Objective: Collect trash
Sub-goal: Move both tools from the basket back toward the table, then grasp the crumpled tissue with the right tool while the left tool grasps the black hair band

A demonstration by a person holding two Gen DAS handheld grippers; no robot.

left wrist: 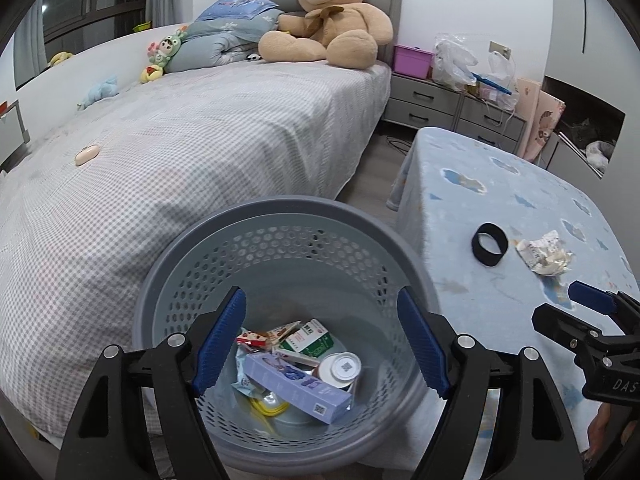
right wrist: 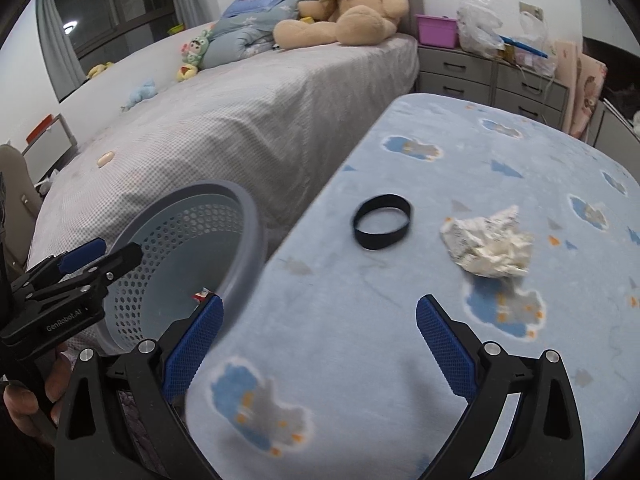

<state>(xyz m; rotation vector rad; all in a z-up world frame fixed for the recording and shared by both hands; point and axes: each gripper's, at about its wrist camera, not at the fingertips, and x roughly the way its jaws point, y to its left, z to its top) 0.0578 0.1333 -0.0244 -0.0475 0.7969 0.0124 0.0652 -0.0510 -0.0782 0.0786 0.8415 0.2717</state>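
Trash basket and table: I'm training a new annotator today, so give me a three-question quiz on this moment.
1. True or false: the crumpled paper lies inside the basket.
2. What sits beside the paper on the table? A) black ring B) spoon C) phone
3. Fill in: the purple box lies in the ____.

Key: 1 false, it lies on the table. 2 A, the black ring. 3 basket.

1 bin (left wrist: 280,216), 1 wad (right wrist: 490,246), 1 band (right wrist: 382,227), 1 bear (left wrist: 332,20)
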